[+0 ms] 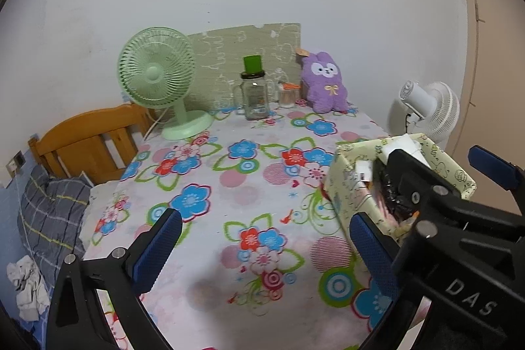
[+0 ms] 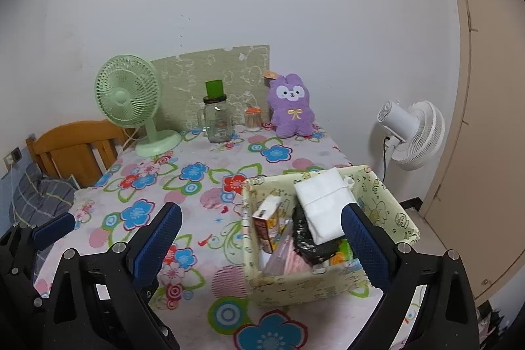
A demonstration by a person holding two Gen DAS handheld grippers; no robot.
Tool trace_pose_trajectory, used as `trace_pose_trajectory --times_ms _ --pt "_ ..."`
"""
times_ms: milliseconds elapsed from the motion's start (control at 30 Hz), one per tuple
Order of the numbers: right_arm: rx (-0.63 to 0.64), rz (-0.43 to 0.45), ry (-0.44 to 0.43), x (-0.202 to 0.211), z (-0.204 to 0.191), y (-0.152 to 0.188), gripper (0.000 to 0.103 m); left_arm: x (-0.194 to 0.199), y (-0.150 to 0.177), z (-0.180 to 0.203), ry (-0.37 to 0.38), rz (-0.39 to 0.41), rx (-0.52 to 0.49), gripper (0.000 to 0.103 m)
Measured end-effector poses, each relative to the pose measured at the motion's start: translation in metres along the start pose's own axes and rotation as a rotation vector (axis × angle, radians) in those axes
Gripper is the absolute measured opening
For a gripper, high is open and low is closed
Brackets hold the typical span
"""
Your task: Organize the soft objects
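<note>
Counting two fans [image 2: 128, 97], one plush [image 2: 290, 105]

A green fan [image 2: 128, 97] and a glass jar [image 2: 218, 123] are seen at the back of the flowered worktop [image 2: 183, 186]. A white fan [image 2: 413, 130] is placed beside it, and a wooden headboard [image 2: 72, 146] is seen at the left.

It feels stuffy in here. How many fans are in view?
2. A green fan stands on the table's far left corner; a white fan stands beyond the table's right edge. None seems hidden.
</note>
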State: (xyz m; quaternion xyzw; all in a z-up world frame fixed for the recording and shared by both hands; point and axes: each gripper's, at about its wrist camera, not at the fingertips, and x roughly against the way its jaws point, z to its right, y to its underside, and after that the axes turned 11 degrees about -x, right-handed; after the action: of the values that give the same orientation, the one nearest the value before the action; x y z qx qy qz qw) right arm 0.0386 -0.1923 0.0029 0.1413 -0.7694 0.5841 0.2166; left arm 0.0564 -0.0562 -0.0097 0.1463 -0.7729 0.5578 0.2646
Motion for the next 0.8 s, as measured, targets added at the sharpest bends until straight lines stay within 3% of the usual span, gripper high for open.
trace_pose_trajectory --times_ms 800 --pt "0.011 0.065 -0.030 0.049 -0.018 0.006 0.099 0.055 0.031 -0.066 -0.104 0.073 0.146 0.103"
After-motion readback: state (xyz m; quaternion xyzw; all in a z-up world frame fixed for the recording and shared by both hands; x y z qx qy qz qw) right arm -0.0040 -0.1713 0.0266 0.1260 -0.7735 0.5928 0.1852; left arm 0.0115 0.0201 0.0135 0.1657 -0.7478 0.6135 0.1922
